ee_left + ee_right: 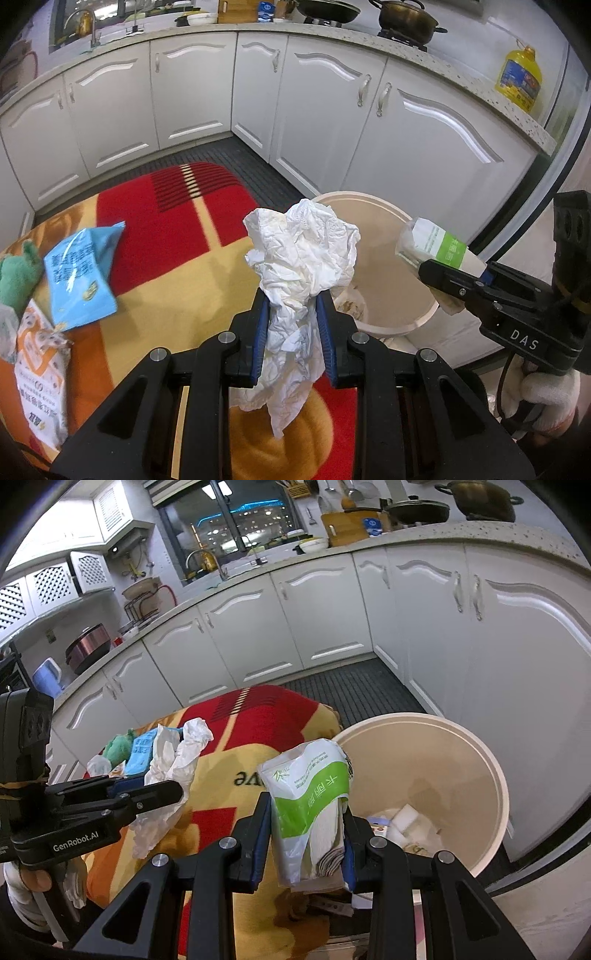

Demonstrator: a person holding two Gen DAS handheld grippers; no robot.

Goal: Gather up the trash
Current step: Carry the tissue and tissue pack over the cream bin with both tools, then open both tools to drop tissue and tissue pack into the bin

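The bin [495, 775] lies right of both claws, nearest the right claw [306, 834], clamped on a green-and-white wrapper [310, 794] at its rim, while the left claw [291, 325] pinches crumpled tissue [303, 251] further left.

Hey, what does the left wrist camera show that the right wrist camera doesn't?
Only the left wrist view shows the yellow oil jug on the counter and the orange-and-white packet on the blanket.

Only the right wrist view shows the dark window, the rice cooker and the blue pitcher.

Both show the bin, the left tool shut on the crumpled tissue, the right tool shut on the green-and-white wrapper, and the blue packet.
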